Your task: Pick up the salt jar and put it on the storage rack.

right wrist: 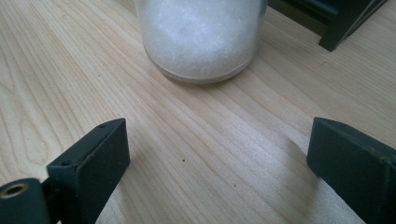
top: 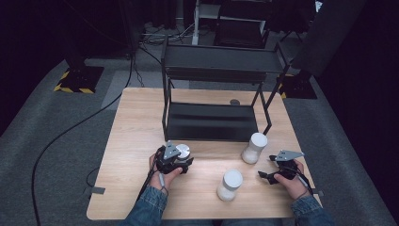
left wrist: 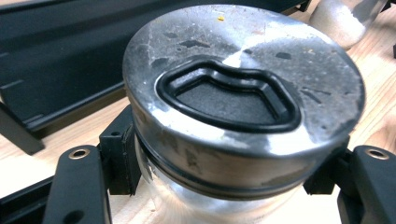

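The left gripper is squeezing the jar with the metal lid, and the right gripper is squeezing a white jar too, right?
Not quite. The left gripper does squeeze the metal-lidded jar, but the right gripper squeezes nothing: in the right gripper view its jaws stand wide open over bare table, with the white jar ahead of them, untouched.

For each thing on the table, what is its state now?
Jar with metal lid: upright, lid on, gripped by the left tongs.
Right tongs: open, holding nothing.
Two white jars: upright, lids on, standing free.
Black shelf: empty.
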A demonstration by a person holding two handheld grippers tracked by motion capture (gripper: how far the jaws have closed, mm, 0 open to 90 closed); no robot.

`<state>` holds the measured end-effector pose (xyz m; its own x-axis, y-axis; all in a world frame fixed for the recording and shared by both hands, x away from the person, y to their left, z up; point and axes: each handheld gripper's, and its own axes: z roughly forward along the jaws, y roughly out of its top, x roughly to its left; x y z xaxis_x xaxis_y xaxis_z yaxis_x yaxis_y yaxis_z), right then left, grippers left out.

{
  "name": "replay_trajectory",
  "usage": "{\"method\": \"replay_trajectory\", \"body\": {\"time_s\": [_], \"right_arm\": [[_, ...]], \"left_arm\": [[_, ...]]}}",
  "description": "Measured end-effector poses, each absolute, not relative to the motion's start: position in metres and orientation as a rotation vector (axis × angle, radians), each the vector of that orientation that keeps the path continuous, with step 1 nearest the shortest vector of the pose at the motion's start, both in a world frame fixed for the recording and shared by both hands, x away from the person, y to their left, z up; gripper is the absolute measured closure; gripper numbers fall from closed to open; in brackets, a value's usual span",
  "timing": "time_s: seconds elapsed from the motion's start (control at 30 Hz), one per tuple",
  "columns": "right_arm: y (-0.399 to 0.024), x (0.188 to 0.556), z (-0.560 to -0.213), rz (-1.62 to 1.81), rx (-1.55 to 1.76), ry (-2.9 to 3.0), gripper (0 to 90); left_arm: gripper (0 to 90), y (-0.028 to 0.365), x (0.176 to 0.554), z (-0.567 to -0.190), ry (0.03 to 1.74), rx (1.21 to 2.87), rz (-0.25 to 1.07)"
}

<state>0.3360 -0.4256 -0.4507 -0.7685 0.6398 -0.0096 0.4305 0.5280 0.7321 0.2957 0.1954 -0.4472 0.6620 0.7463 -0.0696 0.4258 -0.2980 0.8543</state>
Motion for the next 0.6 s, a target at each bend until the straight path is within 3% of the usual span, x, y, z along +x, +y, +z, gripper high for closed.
{"method": "replay_trajectory", "body": {"time_s": [0.6], "right_arm": [[-0.426,0.336,-0.451,1.081,0.897,2.493,5.9]], "left_arm": [[30.2,0.196,0.298,-0.421,0.867,1.924,0.429]]}}
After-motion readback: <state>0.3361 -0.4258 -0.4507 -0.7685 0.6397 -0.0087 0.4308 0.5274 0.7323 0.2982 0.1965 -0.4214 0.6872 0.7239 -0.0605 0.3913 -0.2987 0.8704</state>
